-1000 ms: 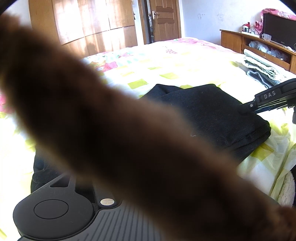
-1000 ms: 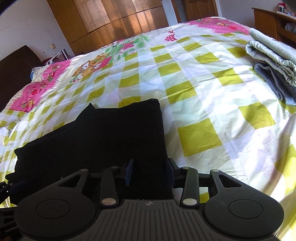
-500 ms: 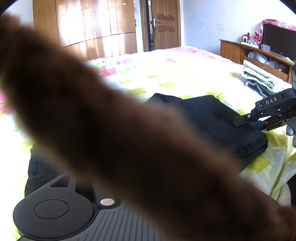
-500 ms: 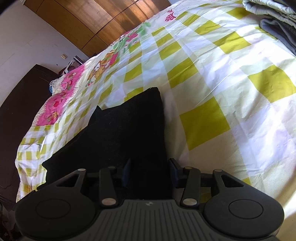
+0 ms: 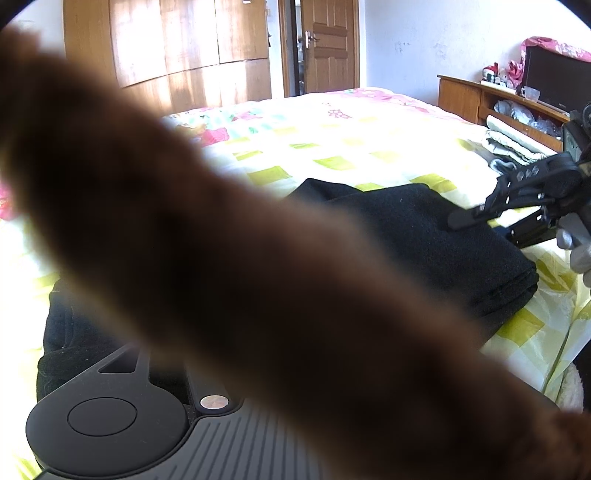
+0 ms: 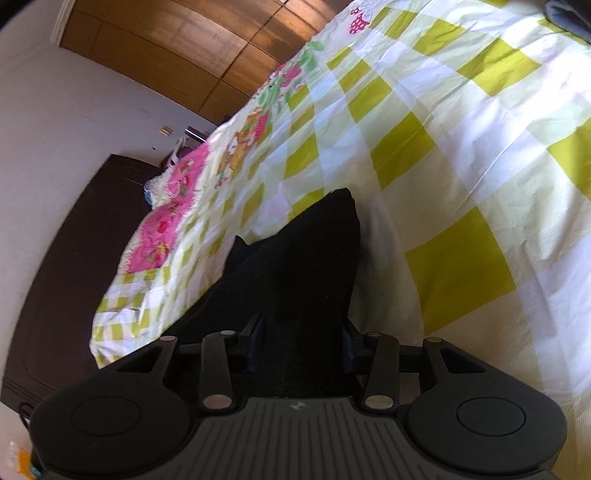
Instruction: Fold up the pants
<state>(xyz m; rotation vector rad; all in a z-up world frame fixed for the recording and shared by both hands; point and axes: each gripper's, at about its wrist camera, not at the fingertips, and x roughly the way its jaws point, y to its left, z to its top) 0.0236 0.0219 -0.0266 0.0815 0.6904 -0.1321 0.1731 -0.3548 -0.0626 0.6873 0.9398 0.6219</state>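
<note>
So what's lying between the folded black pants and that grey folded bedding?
Nothing: only bare yellow-checked bedsheet separates the black pants from the grey bedding, as the right wrist view shows.

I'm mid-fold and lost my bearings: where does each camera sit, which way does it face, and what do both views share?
Left wrist: on the left gripper, facing across the bed toward the door; a blurred brown sleeve hides its own fingers; the right gripper reaches in over the pants.
Right wrist: on the right gripper, rolled sideways, facing along the bed toward the wardrobe; its fingers straddle the cloth.
Shared: the folded black pants and the checked bedspread.
</note>
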